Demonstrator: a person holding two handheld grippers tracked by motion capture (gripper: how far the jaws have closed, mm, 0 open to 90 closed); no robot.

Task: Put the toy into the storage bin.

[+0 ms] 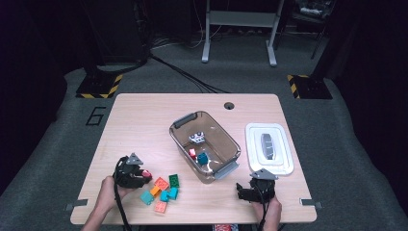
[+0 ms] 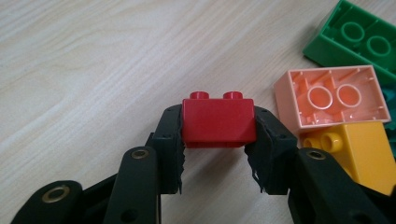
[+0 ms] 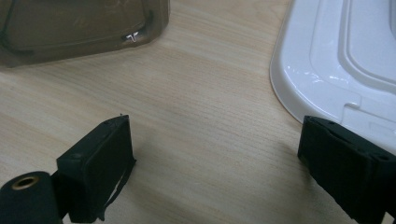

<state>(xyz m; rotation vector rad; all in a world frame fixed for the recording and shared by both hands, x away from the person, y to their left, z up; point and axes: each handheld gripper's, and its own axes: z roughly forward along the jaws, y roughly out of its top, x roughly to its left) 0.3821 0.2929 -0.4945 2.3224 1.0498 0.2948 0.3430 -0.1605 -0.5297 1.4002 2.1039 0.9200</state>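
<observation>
Two grippers, high view: left gripper (image 1: 140, 177) holds the red brick (image 1: 146, 173) just left of the loose brick pile (image 1: 162, 190); right gripper (image 1: 244, 191) rests apart, right of the clear bin (image 1: 183, 138).
Left gripper view: pads (image 2: 169, 140) clamped on the red brick's (image 2: 218, 122) short ends, beside a peach brick (image 2: 334, 97).
Handling: likely light, rigid, smooth plastic; flat end faces suit the grip.
Right gripper view: jaws wide apart, empty, between bin (image 3: 84, 23) and white lid (image 3: 345, 56).
</observation>
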